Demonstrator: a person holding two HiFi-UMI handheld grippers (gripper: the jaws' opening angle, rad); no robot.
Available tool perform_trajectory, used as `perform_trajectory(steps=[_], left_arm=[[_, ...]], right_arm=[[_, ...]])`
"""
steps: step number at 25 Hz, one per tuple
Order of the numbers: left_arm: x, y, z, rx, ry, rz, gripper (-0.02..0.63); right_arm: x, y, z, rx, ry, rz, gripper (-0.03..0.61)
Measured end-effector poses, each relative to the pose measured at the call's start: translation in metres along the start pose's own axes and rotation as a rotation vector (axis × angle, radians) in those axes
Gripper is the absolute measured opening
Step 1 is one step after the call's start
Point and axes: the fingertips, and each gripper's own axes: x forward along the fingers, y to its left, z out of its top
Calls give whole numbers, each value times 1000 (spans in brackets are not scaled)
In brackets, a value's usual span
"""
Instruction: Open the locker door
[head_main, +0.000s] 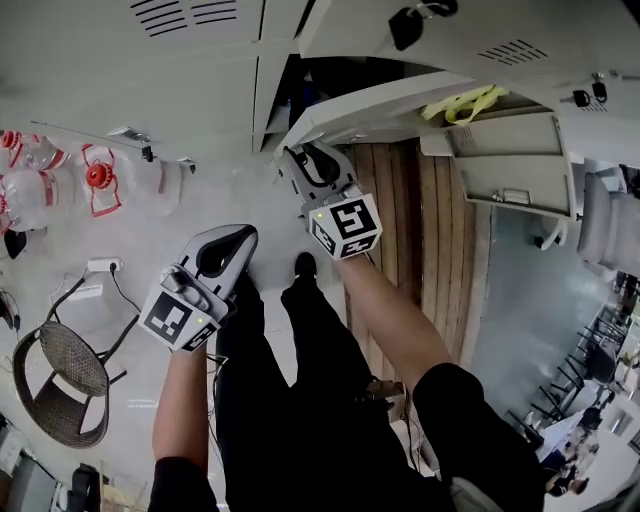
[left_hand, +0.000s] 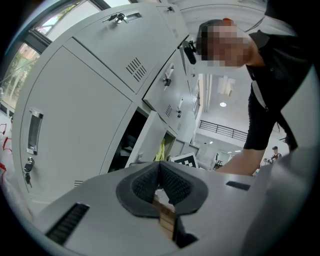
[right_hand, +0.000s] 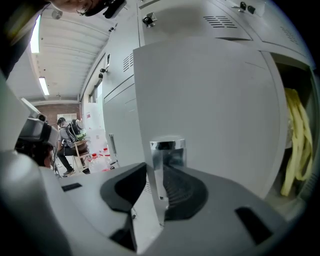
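Grey lockers (head_main: 200, 60) ahead: right gripper (head_main: 302, 152) stretched forward, fingers (right_hand: 182, 187) clamping locker door (right_hand: 210, 100); left gripper (head_main: 228, 238) back, fingers (left_hand: 175, 182) together.

The pale floor (head_main: 140, 245) carries a wicker chair (head_main: 60, 385), water jugs (head_main: 30, 190) and grey lockers (head_main: 200, 60).

No legible text, number, brand or sign was found in any view. The marker cube (head_main: 172, 318) on the left claw (head_main: 228, 245) and the marker cube (head_main: 348, 222) on the right claw (head_main: 308, 160) carry black-and-white square patterns only, not letters or figures. The red labels on the bottles (head_main: 95, 180) near the left edge of the head view are too small to read.
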Motion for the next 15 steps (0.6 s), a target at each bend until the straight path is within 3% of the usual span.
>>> perform_trajectory(steps=[15], left_arm=[[24, -49, -5, 18, -51, 92, 17]], right_arm=[[-51, 6, -18, -68, 11, 183, 110]])
